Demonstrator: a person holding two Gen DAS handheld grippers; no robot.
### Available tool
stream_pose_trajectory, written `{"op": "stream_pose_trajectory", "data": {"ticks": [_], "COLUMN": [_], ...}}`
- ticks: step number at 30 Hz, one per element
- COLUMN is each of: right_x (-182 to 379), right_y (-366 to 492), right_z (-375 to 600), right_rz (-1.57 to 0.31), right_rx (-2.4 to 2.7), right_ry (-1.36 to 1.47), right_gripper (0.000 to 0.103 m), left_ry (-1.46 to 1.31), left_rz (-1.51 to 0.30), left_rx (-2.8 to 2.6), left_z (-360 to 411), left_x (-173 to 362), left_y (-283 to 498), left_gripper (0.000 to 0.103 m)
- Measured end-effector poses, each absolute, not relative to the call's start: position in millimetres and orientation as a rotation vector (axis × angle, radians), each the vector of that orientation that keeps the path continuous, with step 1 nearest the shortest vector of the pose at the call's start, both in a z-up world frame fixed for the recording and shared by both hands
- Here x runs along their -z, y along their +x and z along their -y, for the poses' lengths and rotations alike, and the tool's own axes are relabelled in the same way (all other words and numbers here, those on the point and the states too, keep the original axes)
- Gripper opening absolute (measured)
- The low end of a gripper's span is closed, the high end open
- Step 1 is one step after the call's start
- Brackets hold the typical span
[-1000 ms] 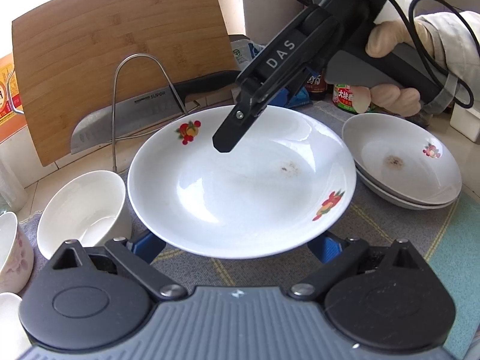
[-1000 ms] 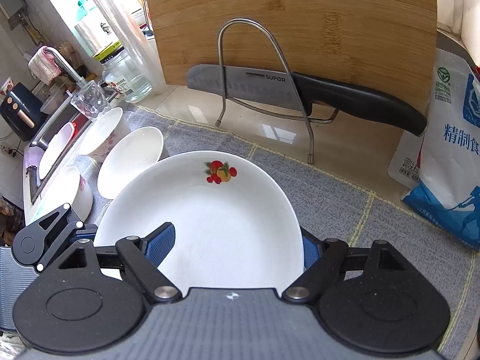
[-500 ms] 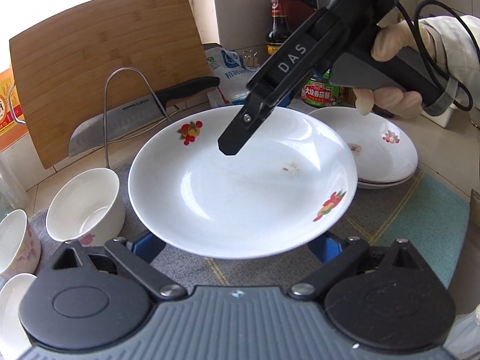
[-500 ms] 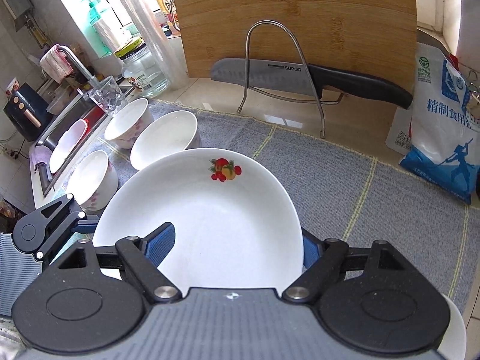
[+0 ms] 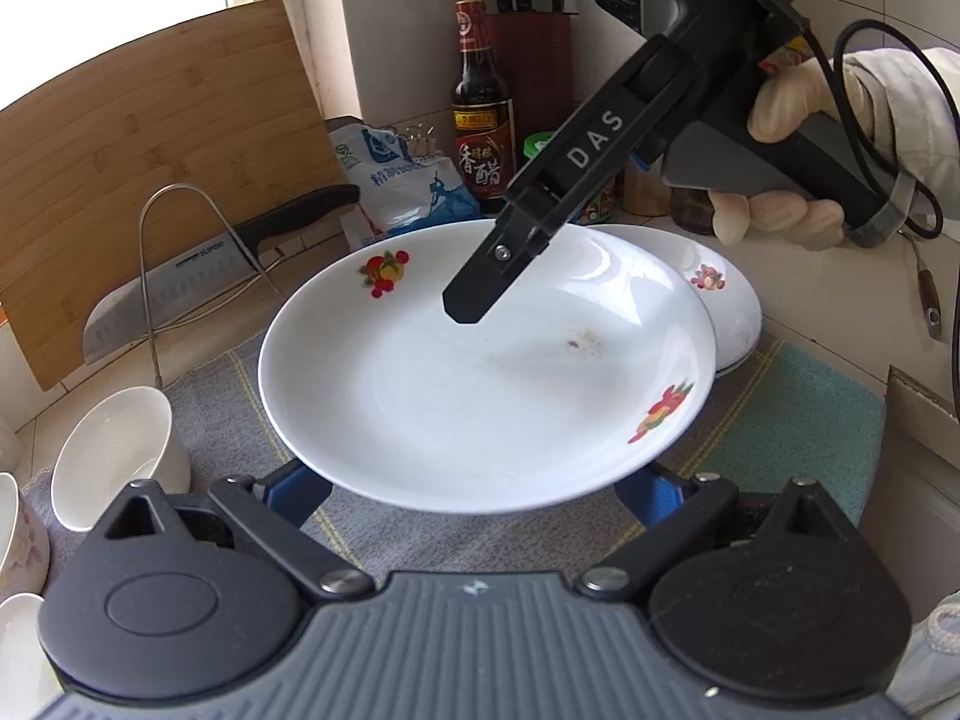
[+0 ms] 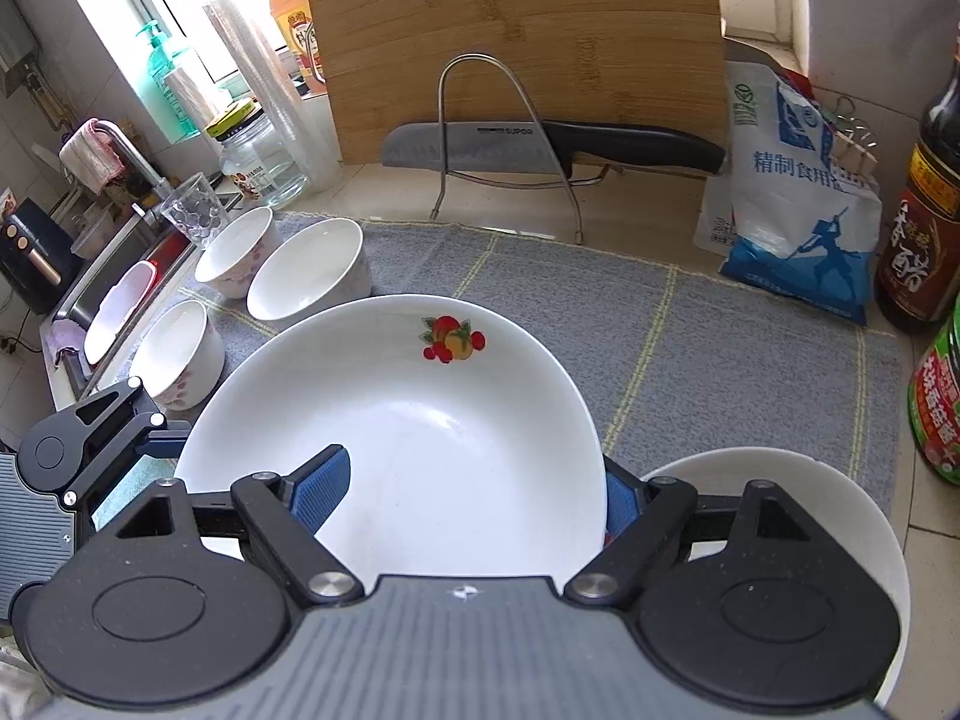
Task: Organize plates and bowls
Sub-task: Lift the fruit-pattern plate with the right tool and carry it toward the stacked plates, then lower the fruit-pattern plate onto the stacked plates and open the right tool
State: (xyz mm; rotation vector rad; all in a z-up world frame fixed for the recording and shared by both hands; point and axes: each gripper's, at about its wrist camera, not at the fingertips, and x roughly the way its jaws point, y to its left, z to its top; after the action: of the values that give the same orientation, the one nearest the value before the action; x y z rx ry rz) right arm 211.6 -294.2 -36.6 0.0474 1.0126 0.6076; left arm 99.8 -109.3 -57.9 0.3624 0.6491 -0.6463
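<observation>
Taking the white plate [image 5: 480, 396] with fruit prints as landmark: to its left on the grey mat [image 6: 690, 324] stand white bowls [image 6: 309, 276], all empty. The plate is lifted above the mat, empty but for a small brown smear. The left gripper [image 5: 474, 483] and right gripper [image 6: 471, 489] each pinch its rim, one finger above and one beneath. To its right, partly beneath it, sits an empty stack of plates [image 5: 726, 306].

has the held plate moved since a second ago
Yes. In the right wrist view the plate has moved right, away from the knife stand and toward the stacked plates at lower right.
</observation>
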Motion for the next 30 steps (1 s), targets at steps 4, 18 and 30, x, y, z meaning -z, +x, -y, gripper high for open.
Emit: {"op": "stream_pose_trajectory", "data": {"ticks": [4,18,30], "right_x": [36.4,44.8,62.6], "right_y": [202.3,173.9,168.0], "right_z": [311.8,382.3,409.3], "right_rz": [-1.01,-1.022,-1.057], "right_rx": [-0.566,-0.411,-0.372], "right_ry": [0.064,0.132,0.165], "right_gripper": [0.088,0.088,0.088], "left_ry": [0.381,0.421,0.441], "left_rz": [-0.642,-0.644,-0.683], "left_rx": [0.687,0.839,0.875], "left_z": [123.3,183.1,209.6], "left_x": [58.3,69.8,79.8], "left_y": [99.9,102.4,109.2], "left_gripper": [0.099,0.099,0.099]}}
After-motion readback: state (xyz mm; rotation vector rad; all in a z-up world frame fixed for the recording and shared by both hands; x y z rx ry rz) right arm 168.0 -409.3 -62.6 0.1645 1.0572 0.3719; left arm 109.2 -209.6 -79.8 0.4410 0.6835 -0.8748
